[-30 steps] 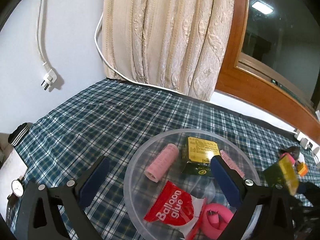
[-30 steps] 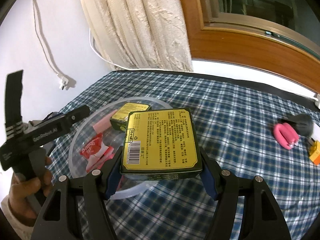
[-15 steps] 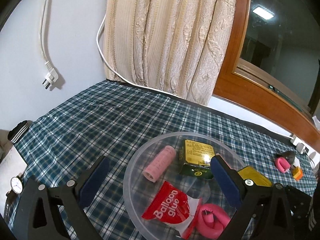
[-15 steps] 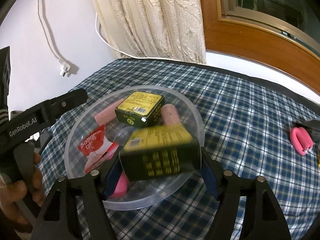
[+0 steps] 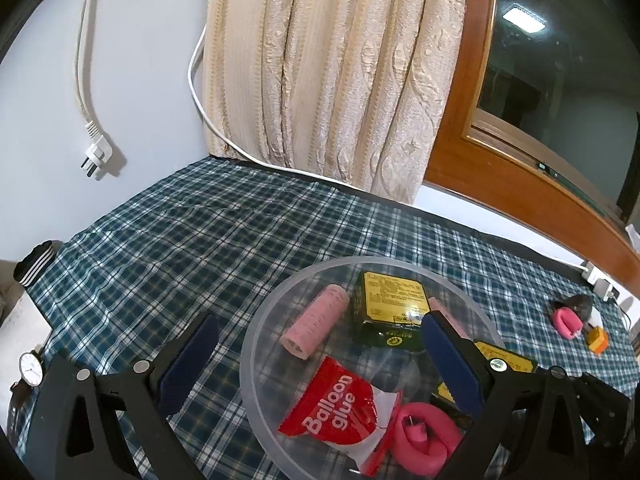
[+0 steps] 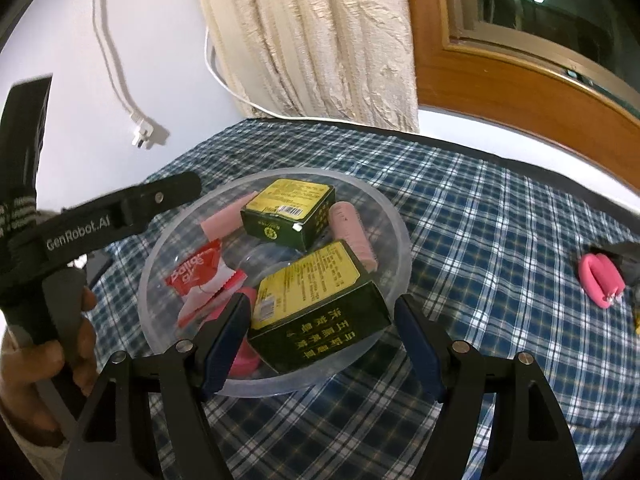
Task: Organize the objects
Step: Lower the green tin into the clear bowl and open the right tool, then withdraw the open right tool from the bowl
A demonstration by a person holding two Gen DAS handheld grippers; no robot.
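a: how far along am i with the sorting?

b: well along, i judge. the round clear plastic bowl [image 6: 402, 236] on the blue plaid worktop [image 6: 480, 208] holds most of the things. my right tool [image 6: 322, 344] has its jaws spread wide, and the near green and yellow carton [image 6: 320, 304] lies tilted between them over the bowl's near rim. i can't tell whether a pad touches it, but i see no grip on it.

a: and the left tool?

b: my left tool [image 5: 316, 360] gapes wide and holds nothing; it hangs over the bowl's left side.

a: count what's in the bowl.

b: two green and yellow cartons, counting the far green and yellow carton [image 6: 290, 216] lying flat. two pale pink foam hair rollers: the left pale pink roller [image 5: 316, 320] and the right pale pink roller [image 6: 354, 236]. one red balloon glue packet [image 5: 336, 404]. one bright pink curled item [image 5: 420, 432] at the near edge.

a: what's left outside?

b: well apart, on the right of the worktop: one bright pink clip [image 6: 600, 276] touching a dark grey object [image 5: 578, 304], one small orange block [image 5: 597, 338], and something small and white i can't make out. those go in next, i'd say.
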